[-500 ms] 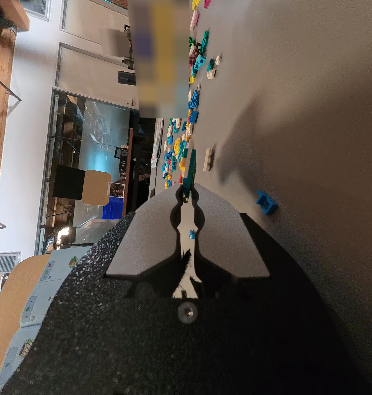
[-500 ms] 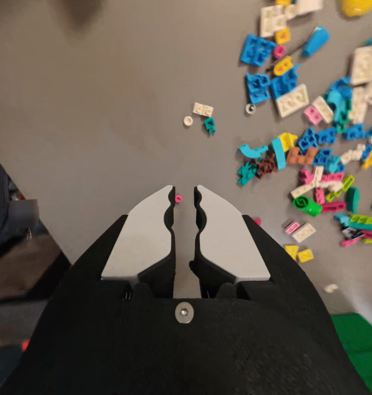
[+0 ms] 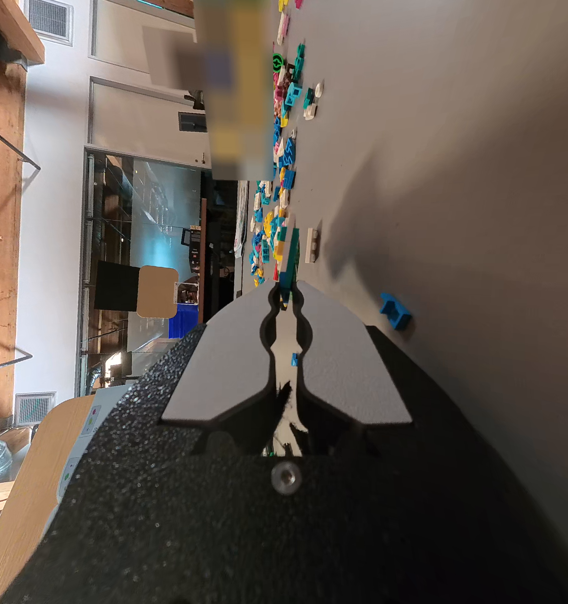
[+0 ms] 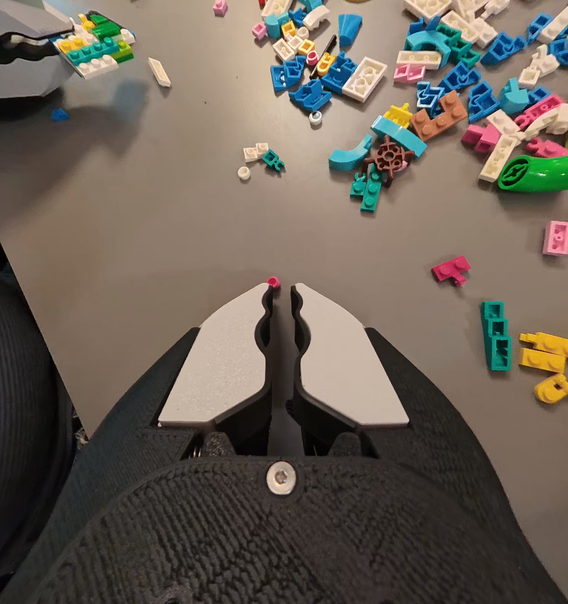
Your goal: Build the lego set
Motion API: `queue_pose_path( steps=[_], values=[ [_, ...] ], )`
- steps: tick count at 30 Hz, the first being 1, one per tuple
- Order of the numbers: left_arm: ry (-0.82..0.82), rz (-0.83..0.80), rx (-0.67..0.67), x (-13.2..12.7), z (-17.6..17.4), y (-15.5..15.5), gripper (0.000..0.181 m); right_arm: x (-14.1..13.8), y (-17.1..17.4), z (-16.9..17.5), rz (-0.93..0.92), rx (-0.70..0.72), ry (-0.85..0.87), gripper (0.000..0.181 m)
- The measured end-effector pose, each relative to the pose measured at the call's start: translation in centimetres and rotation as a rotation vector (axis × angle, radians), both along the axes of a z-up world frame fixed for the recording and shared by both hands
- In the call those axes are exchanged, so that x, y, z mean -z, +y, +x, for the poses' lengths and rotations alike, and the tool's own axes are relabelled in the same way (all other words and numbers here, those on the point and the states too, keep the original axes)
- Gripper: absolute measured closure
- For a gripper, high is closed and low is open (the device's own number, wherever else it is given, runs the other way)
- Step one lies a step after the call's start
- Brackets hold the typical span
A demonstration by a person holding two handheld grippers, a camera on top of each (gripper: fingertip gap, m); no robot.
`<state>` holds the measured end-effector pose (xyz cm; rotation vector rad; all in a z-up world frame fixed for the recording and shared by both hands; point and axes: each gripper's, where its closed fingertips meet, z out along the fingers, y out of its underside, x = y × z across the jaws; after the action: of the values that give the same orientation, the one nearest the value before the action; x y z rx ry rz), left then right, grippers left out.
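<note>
Grey worktop [image 4: 178, 228] | left gripper [image 3: 285, 289] jaws clamped on multicoloured brick assembly [image 4: 93, 45] | right gripper [image 4: 282, 287] jaws slightly apart, magenta round stud [image 4: 272, 281] at left tip, near front edge

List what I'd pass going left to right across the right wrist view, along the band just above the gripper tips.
Small white round stud → teal clip piece → light blue curved piece → brown wheel-shaped piece → bright green tube.
</note>
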<state>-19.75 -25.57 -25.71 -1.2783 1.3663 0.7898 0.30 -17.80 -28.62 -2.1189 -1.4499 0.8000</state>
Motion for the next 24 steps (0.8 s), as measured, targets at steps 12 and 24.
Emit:
queue_pose_path(
  steps=[12, 24],
  values=[
    [0.0, -0.004, 0.002, 0.1, 0.0, 0.0, 0.175, -0.1, -0.1, -0.9, 0.005, -0.008, 0.01, 0.177],
    [0.002, -0.01, 0.002, 0.2, 0.0, 0.0, 0.175, 0.1, 0.2, -1.3, -0.114, 0.034, 0.001, 0.17]
  ],
)
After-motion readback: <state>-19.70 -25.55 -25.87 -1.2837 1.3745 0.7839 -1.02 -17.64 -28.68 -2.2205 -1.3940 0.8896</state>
